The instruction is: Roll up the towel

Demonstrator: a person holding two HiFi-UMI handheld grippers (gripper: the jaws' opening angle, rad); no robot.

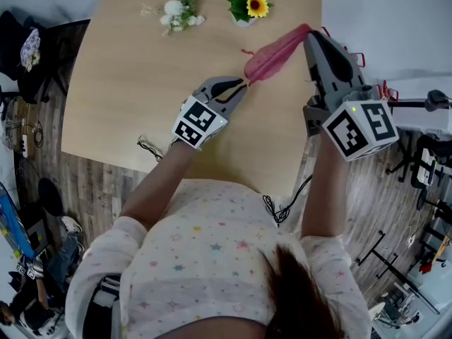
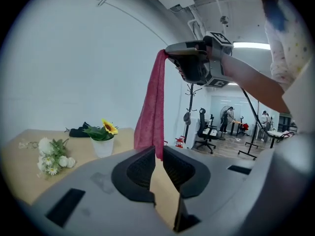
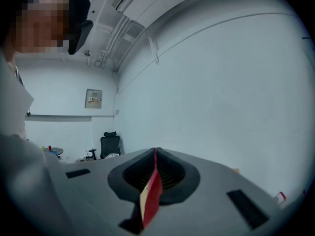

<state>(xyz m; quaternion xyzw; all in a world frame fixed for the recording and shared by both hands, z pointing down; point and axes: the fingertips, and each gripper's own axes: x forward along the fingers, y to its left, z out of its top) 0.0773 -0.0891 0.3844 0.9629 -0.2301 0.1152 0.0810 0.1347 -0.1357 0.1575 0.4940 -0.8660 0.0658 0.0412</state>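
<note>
Left hand-held gripper (image 1: pixel 239 87) and right hand-held gripper (image 1: pixel 311 39) each clamp the towel (image 1: pixel 272 58), held unrolled above the desk's (image 1: pixel 127 97) 3 o'clock side; all the rolling seemingly remains.

White walls (image 3: pixel 221 82), wooden floor (image 1: pixel 92 182), office chairs (image 2: pixel 203 130)

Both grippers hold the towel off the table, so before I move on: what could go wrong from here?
1. The left gripper pinches only a thin edge of the red towel; it may slip out.
2. The towel hangs bunched from the right gripper, so it may roll unevenly.
3. Swinging cloth could topple the potted sunflower.
</note>
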